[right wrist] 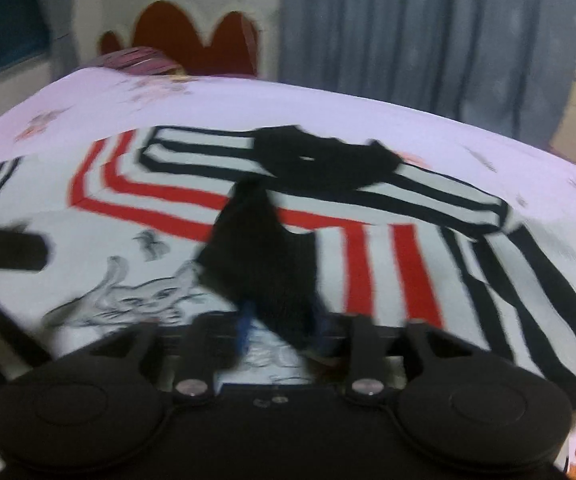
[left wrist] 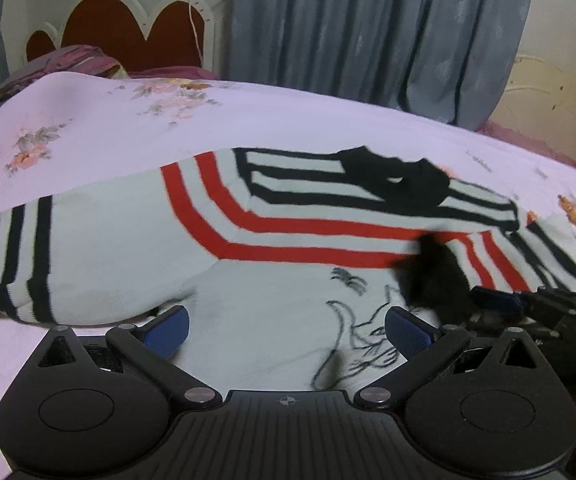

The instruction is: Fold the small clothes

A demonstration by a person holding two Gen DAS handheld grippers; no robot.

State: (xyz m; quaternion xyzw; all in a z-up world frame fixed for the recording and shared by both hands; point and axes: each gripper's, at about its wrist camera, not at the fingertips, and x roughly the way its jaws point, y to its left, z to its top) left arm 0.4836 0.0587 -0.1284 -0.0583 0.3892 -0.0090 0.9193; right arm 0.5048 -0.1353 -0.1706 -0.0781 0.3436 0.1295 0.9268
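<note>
A small white sweater (left wrist: 279, 292) with red and black stripes, a black collar (left wrist: 400, 180) and a cat drawing lies flat on the bed; it fills the right wrist view too (right wrist: 372, 264). My left gripper (left wrist: 285, 330) is open, its blue pads low over the sweater's front, holding nothing. My right gripper (right wrist: 281, 326) is shut on a black cuff (right wrist: 263, 256) of the right sleeve and holds it up over the sweater's chest. The right gripper also shows at the right edge of the left wrist view (left wrist: 500, 302), with the black cuff (left wrist: 432, 276) beside it.
The bed has a pale lilac floral sheet (left wrist: 127, 112). A red and white headboard (left wrist: 127, 28) and purple pillows (left wrist: 67, 64) are at the far end. Blue-grey curtains (left wrist: 368, 32) hang behind. The left gripper's arm shows at the left of the right wrist view (right wrist: 3, 256).
</note>
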